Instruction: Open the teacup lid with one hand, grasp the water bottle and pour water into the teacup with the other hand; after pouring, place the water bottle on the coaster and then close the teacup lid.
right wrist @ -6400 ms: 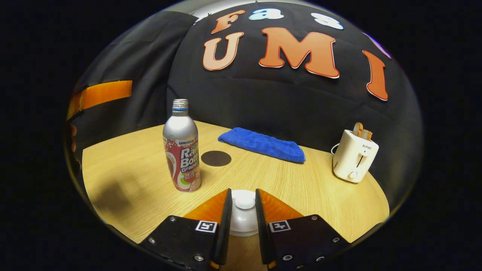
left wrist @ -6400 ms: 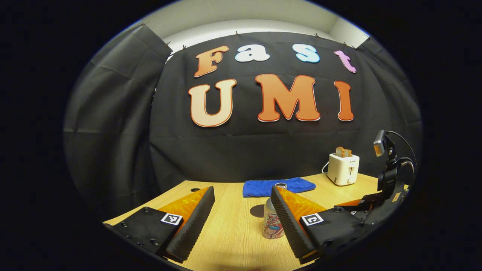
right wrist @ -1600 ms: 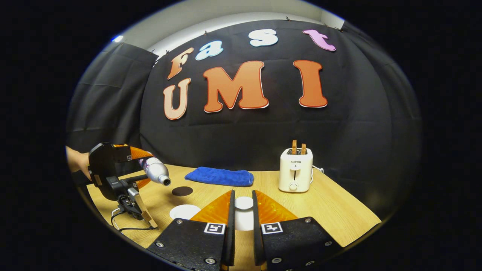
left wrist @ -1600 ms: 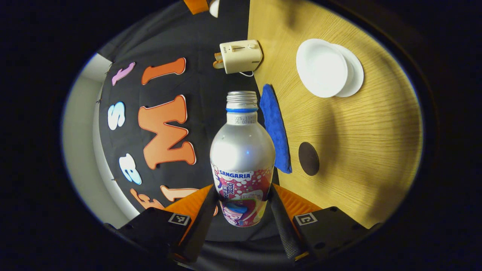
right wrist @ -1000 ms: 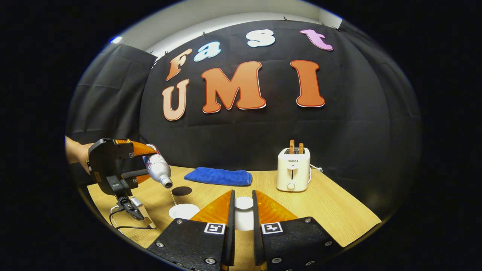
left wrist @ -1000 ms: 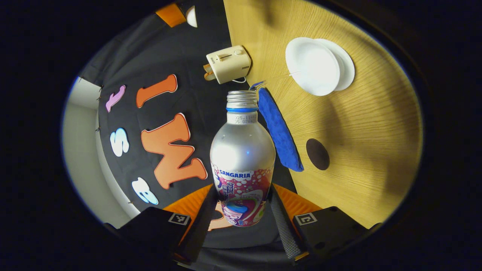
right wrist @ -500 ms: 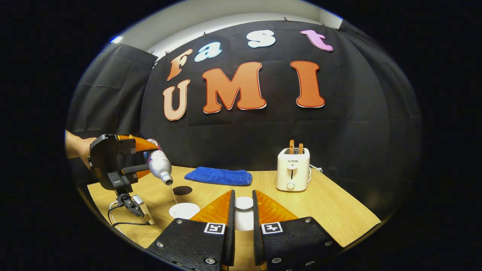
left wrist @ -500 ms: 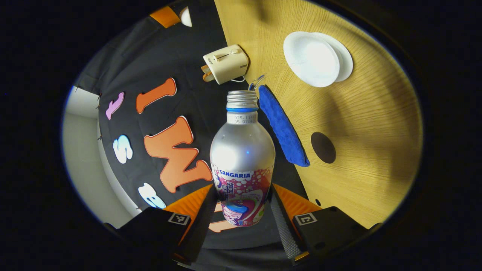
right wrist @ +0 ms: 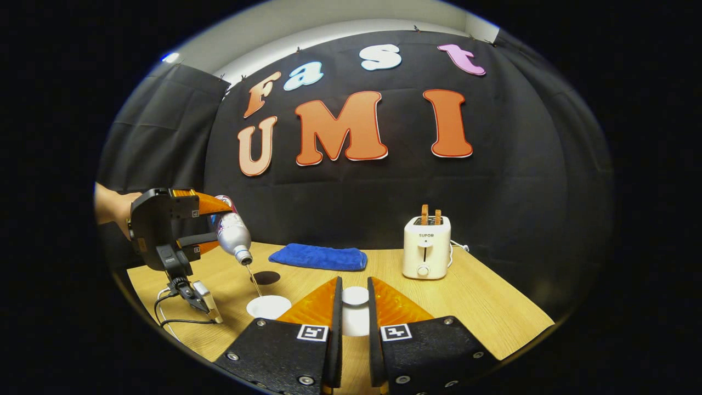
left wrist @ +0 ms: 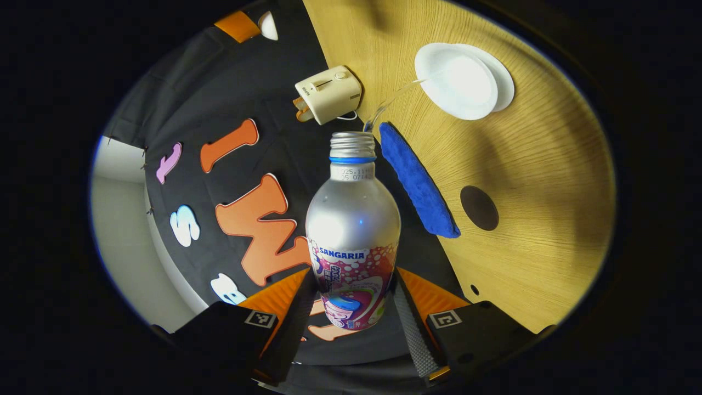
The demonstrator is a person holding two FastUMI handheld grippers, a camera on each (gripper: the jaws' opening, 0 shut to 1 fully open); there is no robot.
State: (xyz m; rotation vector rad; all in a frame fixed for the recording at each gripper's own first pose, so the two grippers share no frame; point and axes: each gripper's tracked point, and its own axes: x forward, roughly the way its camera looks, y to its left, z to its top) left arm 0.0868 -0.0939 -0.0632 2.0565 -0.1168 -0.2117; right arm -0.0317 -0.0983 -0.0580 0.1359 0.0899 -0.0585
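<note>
Right now I have the left gripper [left wrist: 351,307] clamped on the lower body of the bottle [left wrist: 353,230], both fingers pressing its sides, and in the right gripper view that gripper [right wrist: 205,225] hangs tipped above and to the left of the cup [right wrist: 268,306], with a thin stream of water [right wrist: 254,281] falling from the bottle's mouth into the white bowl of the cup. The coaster [right wrist: 265,277] lies on the table [right wrist: 482,307] just behind the cup, and the blue cloth [right wrist: 320,257] is behind that, to the right. The toaster [right wrist: 426,247] stands well to the right of the cup. My right gripper [right wrist: 353,307] has its fingers closed on the knob of the lid [right wrist: 355,312], held off to the right of the cup. My worry is the stream: it is narrow and slanted, so if I tip further or drift, I judge it could land on the saucer or the table instead. A smooth metal bottle held near its base could also slip or swing as the weight shifts. If I pour too long, the shallow cup may overflow.
</note>
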